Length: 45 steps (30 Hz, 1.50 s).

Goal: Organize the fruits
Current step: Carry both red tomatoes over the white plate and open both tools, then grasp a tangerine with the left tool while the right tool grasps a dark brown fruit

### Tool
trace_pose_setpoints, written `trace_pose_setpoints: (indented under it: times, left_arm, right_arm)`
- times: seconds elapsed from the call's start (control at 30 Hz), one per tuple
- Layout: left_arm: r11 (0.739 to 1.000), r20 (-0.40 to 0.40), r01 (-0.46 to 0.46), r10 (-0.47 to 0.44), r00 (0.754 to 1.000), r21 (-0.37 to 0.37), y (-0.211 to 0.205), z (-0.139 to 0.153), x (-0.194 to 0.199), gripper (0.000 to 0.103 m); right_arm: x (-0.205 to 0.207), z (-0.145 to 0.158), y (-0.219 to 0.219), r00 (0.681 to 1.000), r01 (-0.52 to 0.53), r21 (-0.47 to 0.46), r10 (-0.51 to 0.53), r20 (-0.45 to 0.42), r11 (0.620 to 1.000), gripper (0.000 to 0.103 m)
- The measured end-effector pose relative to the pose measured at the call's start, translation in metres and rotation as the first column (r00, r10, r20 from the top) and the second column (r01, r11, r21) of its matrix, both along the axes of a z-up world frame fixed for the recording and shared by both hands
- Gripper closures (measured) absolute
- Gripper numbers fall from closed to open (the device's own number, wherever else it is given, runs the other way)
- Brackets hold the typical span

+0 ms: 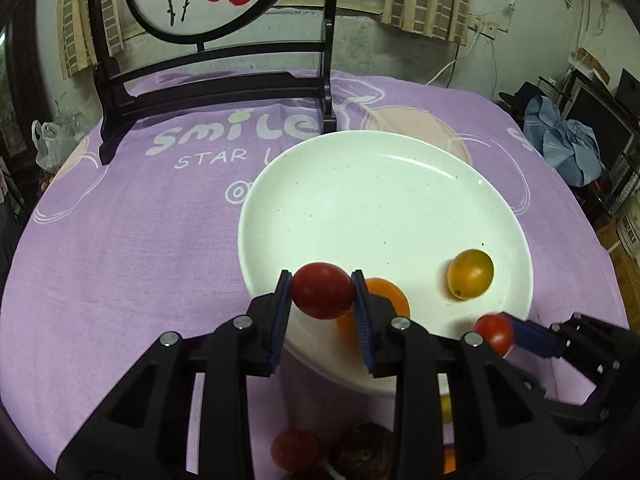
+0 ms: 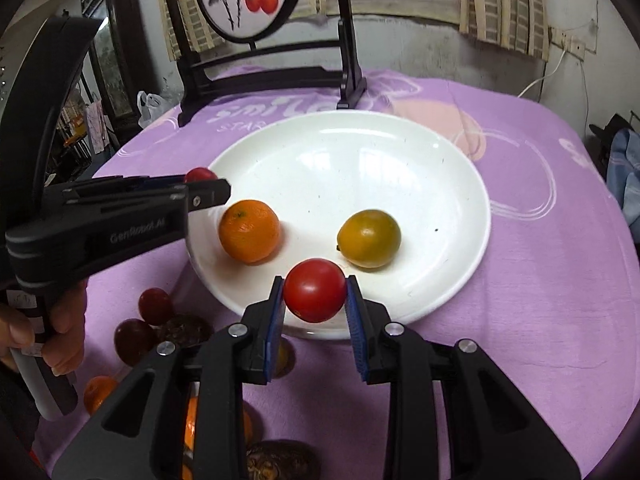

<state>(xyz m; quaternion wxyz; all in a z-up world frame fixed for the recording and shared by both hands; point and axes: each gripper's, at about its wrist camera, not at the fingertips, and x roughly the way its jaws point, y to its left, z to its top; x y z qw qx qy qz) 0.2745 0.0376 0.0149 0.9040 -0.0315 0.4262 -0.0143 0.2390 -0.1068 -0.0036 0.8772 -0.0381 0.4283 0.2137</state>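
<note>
Left gripper [image 1: 322, 296] jaws pinch a tomato [image 1: 322, 296]; right gripper [image 2: 315, 291] jaws likewise, over the plate [image 2: 460, 184].

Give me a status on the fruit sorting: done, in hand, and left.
Done: an orange and a yellow-green citrus lie on the white plate.
In hand: the left gripper and the right gripper each carry a red tomato over the plate's near edge.
Left: dark red fruits, small oranges and brown wrinkled pieces sit on the purple cloth.
</note>
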Motion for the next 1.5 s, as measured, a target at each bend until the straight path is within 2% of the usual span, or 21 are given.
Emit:
trace_pose_setpoints:
  times: [0.03,0.1,0.27,0.47,0.67,0.73,0.8,0.87,0.93,1.13,1.4,1.5]
  left_arm:
    - [1.0,0.003,-0.009,0.009,1.0,-0.001,0.001,0.0,0.001,0.04]
    - [0.999,0.037,-0.031,0.031,0.999,0.005,0.002,0.005,-0.002,0.029]
    - [1.0,0.056,0.002,-0.002,0.998,0.01,0.001,0.018,-0.021,0.029]
    - [0.999,0.083,0.046,-0.047,0.995,0.007,-0.003,0.03,-0.069,0.026]
    - [0.997,0.089,0.074,-0.072,0.993,-0.021,-0.005,0.03,-0.122,0.024]
    - [0.996,0.094,0.082,-0.079,0.992,-0.029,-0.006,0.03,-0.137,0.024]
    - [0.996,0.094,0.087,-0.084,0.992,-0.032,-0.007,0.028,-0.152,0.023]
    - [0.994,0.087,0.095,-0.091,0.992,-0.047,-0.007,0.024,-0.169,0.023]
    - [0.994,0.083,0.097,-0.092,0.992,-0.051,-0.009,0.02,-0.183,0.023]
    - [0.995,0.048,0.097,-0.096,0.994,-0.017,-0.018,0.001,-0.217,0.023]
    - [0.992,-0.027,0.123,-0.123,0.992,0.006,-0.028,-0.026,-0.238,0.023]
    - [0.991,-0.059,0.136,-0.136,0.989,0.006,-0.032,-0.033,-0.239,0.024]
  right_arm:
    - [0.0,-0.001,0.0,1.0,0.008,-0.002,-0.008,0.002,1.0,0.061]
    - [-0.003,0.001,-0.003,0.999,0.026,0.0,-0.026,0.025,1.0,0.053]
    - [-0.019,0.011,-0.012,0.999,0.015,0.038,-0.017,0.045,0.999,0.053]
    - [-0.044,0.019,-0.031,0.998,0.029,0.067,-0.032,0.044,0.997,0.052]
    - [-0.075,0.022,-0.047,0.998,0.05,0.054,-0.053,0.046,0.997,0.05]
    - [-0.084,0.02,-0.052,0.997,0.062,0.054,-0.065,0.04,0.997,0.041]
    - [-0.094,0.017,-0.057,0.996,0.079,0.057,-0.081,0.043,0.995,0.041]
    - [-0.102,0.012,-0.06,0.996,0.084,0.077,-0.086,0.022,0.994,0.041]
    - [-0.111,0.006,-0.061,0.996,0.089,0.093,-0.089,0.003,0.992,0.034]
    - [-0.131,-0.001,-0.061,0.996,0.089,0.081,-0.09,0.008,0.993,0.033]
    - [-0.133,-0.011,-0.077,0.994,0.113,0.176,-0.111,-0.024,0.978,0.033]
    - [-0.133,-0.013,-0.078,0.994,0.109,0.177,-0.106,-0.027,0.978,0.033]
